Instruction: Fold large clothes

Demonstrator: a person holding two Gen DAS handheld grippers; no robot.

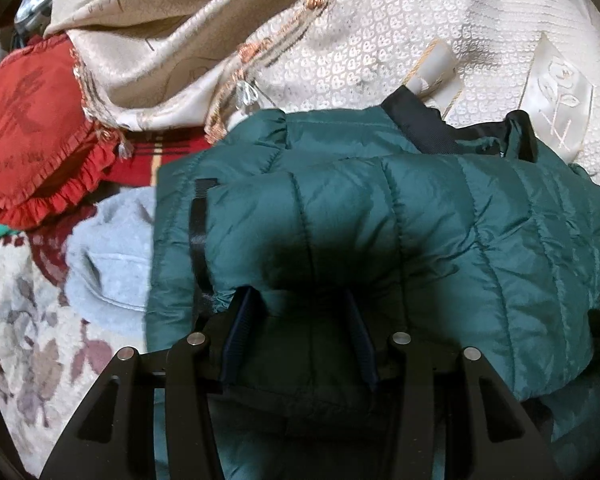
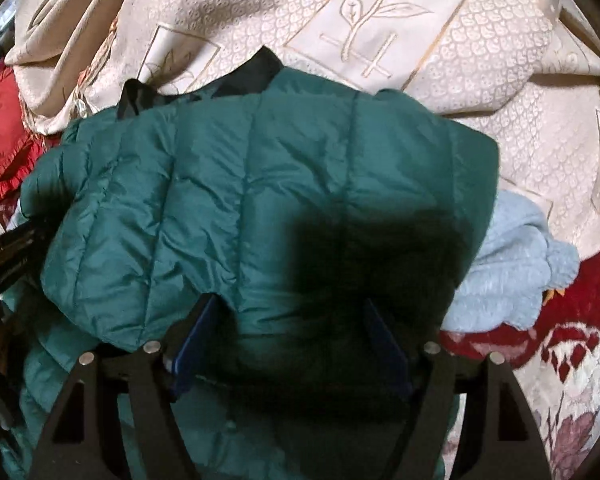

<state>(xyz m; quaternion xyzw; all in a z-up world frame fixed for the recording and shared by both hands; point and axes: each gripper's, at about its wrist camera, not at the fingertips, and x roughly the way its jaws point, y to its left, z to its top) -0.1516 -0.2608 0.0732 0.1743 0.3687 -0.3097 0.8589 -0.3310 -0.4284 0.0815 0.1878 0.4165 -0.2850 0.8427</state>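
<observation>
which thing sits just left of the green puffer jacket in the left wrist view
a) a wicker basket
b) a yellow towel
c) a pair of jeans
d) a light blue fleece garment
d: the light blue fleece garment lies against the green puffer jacket's left edge.

1. The green quilted jacket (image 1: 380, 220) is a puffy, dark teal garment with stitched channels running across its shiny, creased fabric.
2. It lies folded over on itself in a thick bundle, one padded layer doubled on top of another.
3. A black lining shows at the far edge, where the collar area (image 1: 416, 128) peeks out from under the green.
4. A narrow black strap or trim (image 1: 199, 232) runs down one side edge of the folded layer.
5. In the right wrist view the jacket (image 2: 240, 208) spreads broad and rumpled, with its black-lined collar at the far end.
</observation>
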